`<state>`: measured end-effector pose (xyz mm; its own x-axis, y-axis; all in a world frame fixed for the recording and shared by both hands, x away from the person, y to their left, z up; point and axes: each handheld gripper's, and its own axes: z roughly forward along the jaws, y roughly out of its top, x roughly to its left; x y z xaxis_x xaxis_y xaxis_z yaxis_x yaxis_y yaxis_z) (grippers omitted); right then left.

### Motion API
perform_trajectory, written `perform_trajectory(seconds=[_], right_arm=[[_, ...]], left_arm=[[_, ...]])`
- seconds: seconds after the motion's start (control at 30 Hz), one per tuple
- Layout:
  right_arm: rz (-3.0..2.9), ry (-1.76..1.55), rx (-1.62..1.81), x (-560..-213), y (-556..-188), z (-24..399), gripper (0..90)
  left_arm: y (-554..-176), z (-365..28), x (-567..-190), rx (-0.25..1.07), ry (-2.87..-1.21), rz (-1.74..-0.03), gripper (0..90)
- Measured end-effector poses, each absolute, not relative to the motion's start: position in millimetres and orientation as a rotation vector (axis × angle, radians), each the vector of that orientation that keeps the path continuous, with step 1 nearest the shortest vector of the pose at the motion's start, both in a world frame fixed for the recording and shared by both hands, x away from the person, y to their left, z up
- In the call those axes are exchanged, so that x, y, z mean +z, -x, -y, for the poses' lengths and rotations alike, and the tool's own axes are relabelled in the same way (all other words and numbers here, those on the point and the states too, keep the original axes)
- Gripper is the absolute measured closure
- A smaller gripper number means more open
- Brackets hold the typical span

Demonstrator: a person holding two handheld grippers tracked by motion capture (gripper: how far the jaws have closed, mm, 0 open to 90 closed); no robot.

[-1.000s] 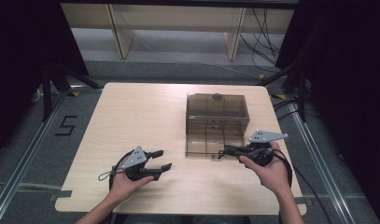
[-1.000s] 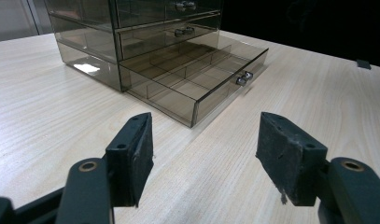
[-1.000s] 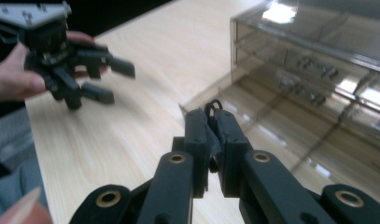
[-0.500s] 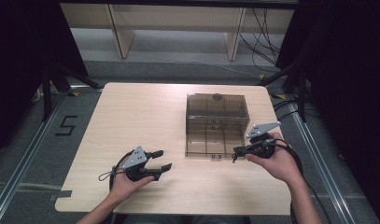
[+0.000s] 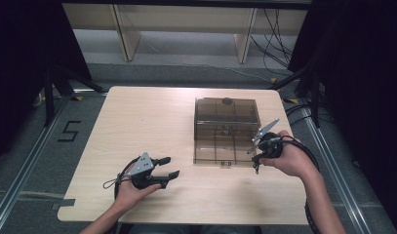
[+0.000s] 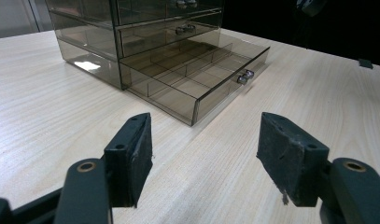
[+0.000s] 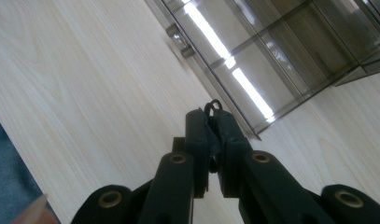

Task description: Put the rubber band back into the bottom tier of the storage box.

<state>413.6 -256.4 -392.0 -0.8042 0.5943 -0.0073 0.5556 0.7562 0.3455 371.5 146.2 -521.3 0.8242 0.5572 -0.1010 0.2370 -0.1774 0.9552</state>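
Right gripper point(image 7: 214, 122) moved right, up beside the smoky clear plastic drawer box point(image 5: 226, 127), jaws clamped on a thin black wire loop point(image 7: 213, 106); bottom drawer point(image 6: 197, 77) pulled out; left gripper point(image 6: 204, 161) released over woodgrain table point(image 5: 147, 122).

A lab recording space is suggested: a plain wooden surface point(image 5: 152, 122) is enclosed by black curtains point(image 5: 352, 73), with metal floor rails point(image 5: 20, 180), a taped number "5" point(image 5: 69, 131) and loose cables point(image 5: 274, 44) seen behind.

A small dark thing point(image 7: 214, 108) sits pinched between the right gripper's point(image 7: 214, 122) fingers – too small to identify; the drawer cabinet's point(image 6: 131, 28) top is cut off.
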Motion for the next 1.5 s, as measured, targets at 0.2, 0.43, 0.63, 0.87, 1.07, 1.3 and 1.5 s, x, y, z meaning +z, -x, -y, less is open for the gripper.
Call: perform_trajectory(seconds=[0.2, 0.43, 0.63, 0.87, 1.07, 1.3, 1.5], right_arm=[[-2.862, -0.879, 0.347, -393.0, -424.7, 254.5, 85.8], [-2.876, -0.892, 0.244, -396.1, -435.7, 250.8, 85.9], [-2.891, -0.868, 0.197, -394.2, -443.4, 245.7, 86.1], [-2.885, -0.846, 0.163, -393.2, -453.3, 239.3, 86.1], [-2.893, -0.821, 0.149, -392.8, -464.2, 232.0, 86.2], [-2.885, -0.820, 0.133, -391.1, -471.4, 224.6, 86.3], [-2.893, -0.789, 0.144, -391.5, -479.2, 222.4, 86.4]], left_arm=[[-371.8, -146.3, -521.3, 0.317, -1.762, -0.613, 35.1], [-371.9, -146.0, -521.3, 0.316, -1.762, -0.614, 35.1], [-372.4, -145.5, -522.0, 0.312, -1.753, -0.607, 35.1], [-372.6, -145.4, -521.9, 0.311, -1.754, -0.608, 35.1], [-372.6, -145.5, -521.9, 0.311, -1.753, -0.609, 35.1], [-372.2, -146.3, -521.4, 0.314, -1.760, -0.619, 35.1], [-372.2, -146.3, -521.4, 0.316, -1.759, -0.619, 34.7]])
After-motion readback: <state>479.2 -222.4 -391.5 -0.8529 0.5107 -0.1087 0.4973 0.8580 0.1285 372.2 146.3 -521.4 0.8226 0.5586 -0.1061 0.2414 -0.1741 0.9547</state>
